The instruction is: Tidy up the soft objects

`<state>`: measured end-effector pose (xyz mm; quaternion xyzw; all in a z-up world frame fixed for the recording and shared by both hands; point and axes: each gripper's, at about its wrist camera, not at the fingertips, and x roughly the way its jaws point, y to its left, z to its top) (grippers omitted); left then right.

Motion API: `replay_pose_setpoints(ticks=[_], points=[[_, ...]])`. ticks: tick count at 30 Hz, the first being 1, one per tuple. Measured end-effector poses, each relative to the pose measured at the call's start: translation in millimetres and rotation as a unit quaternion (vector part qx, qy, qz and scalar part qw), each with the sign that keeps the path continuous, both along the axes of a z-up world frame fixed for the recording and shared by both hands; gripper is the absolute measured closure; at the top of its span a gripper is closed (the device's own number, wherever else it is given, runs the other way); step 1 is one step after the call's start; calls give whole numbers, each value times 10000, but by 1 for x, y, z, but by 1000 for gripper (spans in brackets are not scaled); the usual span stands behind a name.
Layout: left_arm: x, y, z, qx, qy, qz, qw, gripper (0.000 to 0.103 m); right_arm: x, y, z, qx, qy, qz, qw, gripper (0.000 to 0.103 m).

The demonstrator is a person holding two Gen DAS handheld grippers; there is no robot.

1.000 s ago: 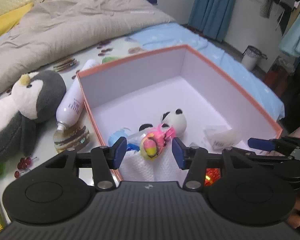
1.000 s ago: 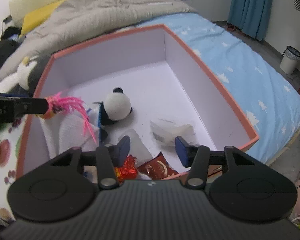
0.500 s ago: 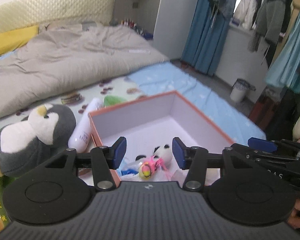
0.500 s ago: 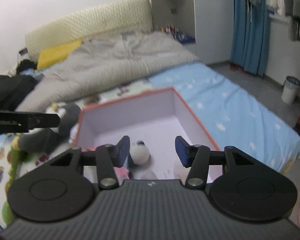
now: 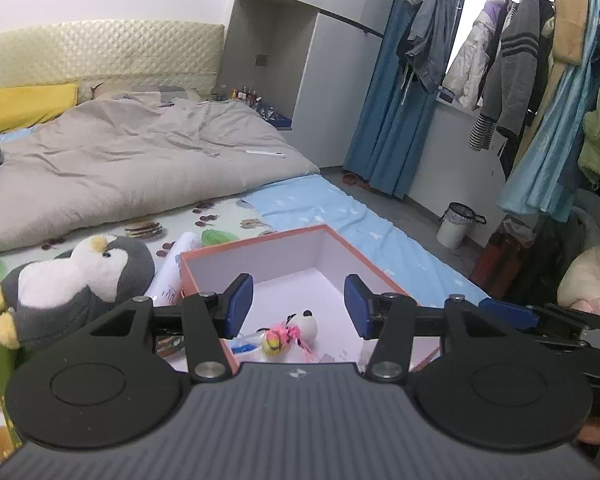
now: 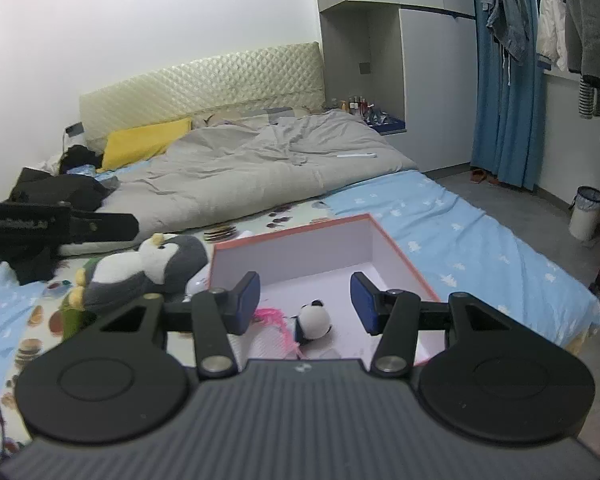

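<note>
Hovering grippers: the left gripper (image 5: 299, 306) and the right gripper (image 6: 305, 303) both hang above the near end of the box, each pointing down at a slant.
Left gripper state: jaws parted, blue pads apart, nothing between them.
Right gripper state: jaws parted the same way, empty.
Box: an orange-rimmed box (image 5: 260, 241) with white inner walls sits on the bed (image 5: 372, 236), open at the top.
Inside the box: a small panda plush (image 6: 314, 320) lies beside a pink feathery toy (image 5: 281, 336) with a yellow head, on a white towel (image 6: 266, 345); a bit of blue packaging (image 5: 244, 347) shows at the near left corner.
Outside the box: a grey and white penguin plush (image 5: 80, 280) lies on the bed just left of the box, with a white bottle (image 5: 176, 270) between the two.
Bed: a grey duvet (image 6: 260, 168) covers the far half, with a yellow pillow (image 6: 144, 146) by the headboard.
Room: clothes (image 5: 512, 68) hang at the right by a blue curtain (image 5: 396, 120); a bin (image 5: 456, 226) stands on the floor.
</note>
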<state>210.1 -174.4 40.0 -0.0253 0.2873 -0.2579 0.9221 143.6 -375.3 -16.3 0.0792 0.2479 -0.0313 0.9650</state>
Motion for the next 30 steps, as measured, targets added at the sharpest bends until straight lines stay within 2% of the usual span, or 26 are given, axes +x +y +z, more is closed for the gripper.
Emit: replay_pose_setpoints(ticks=[8,15,24,30], points=[[-29,16,-16,95,12,100,9999,46,-24,15,-9,6,-82,-106,9999,50],[-54,30,-27,-19,96,-10,10000,46,-45,24,-15,-76,-110,-157,9998,50],[-81,44,-42,127,251,89,9996,46,-69,33,-32,26,94,-242,9997,50],[-90,44,-47,230,241,93,9994,46,-80,37,-33,71,110,-263,9996,50]])
